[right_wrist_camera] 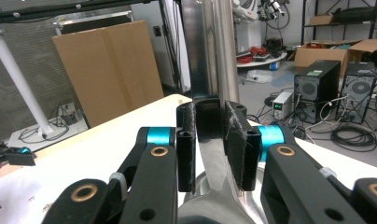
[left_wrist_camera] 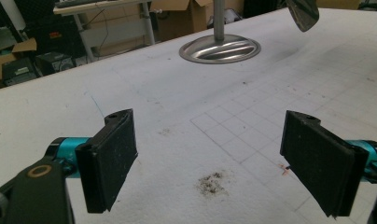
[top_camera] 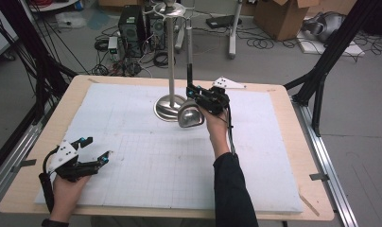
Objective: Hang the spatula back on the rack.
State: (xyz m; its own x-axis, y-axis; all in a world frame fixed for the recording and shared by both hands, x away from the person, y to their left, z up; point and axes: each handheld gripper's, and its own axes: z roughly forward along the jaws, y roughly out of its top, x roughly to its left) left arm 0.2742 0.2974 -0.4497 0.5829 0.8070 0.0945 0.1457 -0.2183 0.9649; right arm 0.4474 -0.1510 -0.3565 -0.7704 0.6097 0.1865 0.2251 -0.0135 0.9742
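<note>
The right claw (top_camera: 195, 94) is pinching the flat metal handle of a large ladle (top_camera: 191, 115); in the right gripper view its two pads (right_wrist_camera: 186, 149) press on either side of the handle just above where it widens into the bowl, so the grip sits low on the handle, probably to keep the heavy end from swinging. In the high view the ladle stands nearly upright, bowl down, its handle (top_camera: 189, 47) rising past the claw, and the bowl hangs just beside the round base (top_camera: 166, 108) of a metal stand (top_camera: 170, 52). That placement suggests the ladle is either being brought to the stand's top disc to hang or has just come off it; which one I cannot tell. Whether the bowl touches the white mat (top_camera: 146, 156) or hovers above it is hard to judge, and the top of the handle blurs against the floor clutter beyond the table (top_camera: 316, 208), so any hook there cannot be made out. The left claw (top_camera: 95, 151) is spread wide and holds nothing, resting low at the near left of the mat, well apart from the work, seemingly kept out of the way. From its own view the stand's base (left_wrist_camera: 220, 48) shows far off, the pole cut by the top edge, with a sliver of the ladle's bowl (left_wrist_camera: 302, 14) at upper right.
</note>
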